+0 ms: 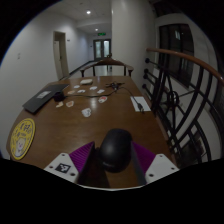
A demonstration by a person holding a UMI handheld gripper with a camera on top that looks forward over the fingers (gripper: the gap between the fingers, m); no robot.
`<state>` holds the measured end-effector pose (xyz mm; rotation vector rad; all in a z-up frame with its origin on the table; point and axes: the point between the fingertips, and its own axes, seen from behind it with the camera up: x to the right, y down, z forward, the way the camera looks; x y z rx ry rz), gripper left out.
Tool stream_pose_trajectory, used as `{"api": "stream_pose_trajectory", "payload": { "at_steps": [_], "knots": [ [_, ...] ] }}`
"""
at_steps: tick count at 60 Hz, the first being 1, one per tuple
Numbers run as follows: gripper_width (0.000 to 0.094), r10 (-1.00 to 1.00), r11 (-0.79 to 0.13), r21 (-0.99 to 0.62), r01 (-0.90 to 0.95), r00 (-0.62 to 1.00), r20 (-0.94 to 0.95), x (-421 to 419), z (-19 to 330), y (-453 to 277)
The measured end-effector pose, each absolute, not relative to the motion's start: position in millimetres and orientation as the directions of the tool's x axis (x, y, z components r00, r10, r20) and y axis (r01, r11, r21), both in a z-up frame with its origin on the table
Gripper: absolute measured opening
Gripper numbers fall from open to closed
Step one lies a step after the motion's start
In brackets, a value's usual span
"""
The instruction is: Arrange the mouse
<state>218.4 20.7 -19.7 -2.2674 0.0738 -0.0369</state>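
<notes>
Mouse (115, 148), dark, sat between gripper (113, 160) fingers, purple pads (76, 158) flanking both sides, long axis pointing ahead over table (60, 125); whether actually clamped could not be told.

One mouse (115, 148) showing, black, sitting between the two purple pads (78, 158) of the one gripper (113, 160), a gap either side. One wooden table (70, 125) carrying it all. One round yellow disc (22, 136) lying at 9 o'clock from the mouse. One dark flat item (42, 99) sitting at 10 o'clock. One white sheet (141, 103) lying at 1 o'clock. Small bits scattering around 12 o'clock, too small to count.
</notes>
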Motion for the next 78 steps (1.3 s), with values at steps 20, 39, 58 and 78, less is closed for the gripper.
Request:
{"api": "stream_pose_trajectory", "payload": {
  "at_steps": [20,39,58,78],
  "knots": [
    [0.037,-0.145,-0.604,-0.788,-0.118,0.989,-0.038,219.5,0.6,27.0],
    [0.0364,0.183,-0.334,-0.942,0.033,0.983,-0.03,-41.2,179.6,6.3],
    [0.0365,0.212,-0.614,-0.786,0.072,0.974,-0.077,-154.6,7.9,12.3],
    [0.0864,0.315,-0.62,-0.766,0.17,0.948,-0.044,-155.5,3.6,-10.0]
  ]
}}
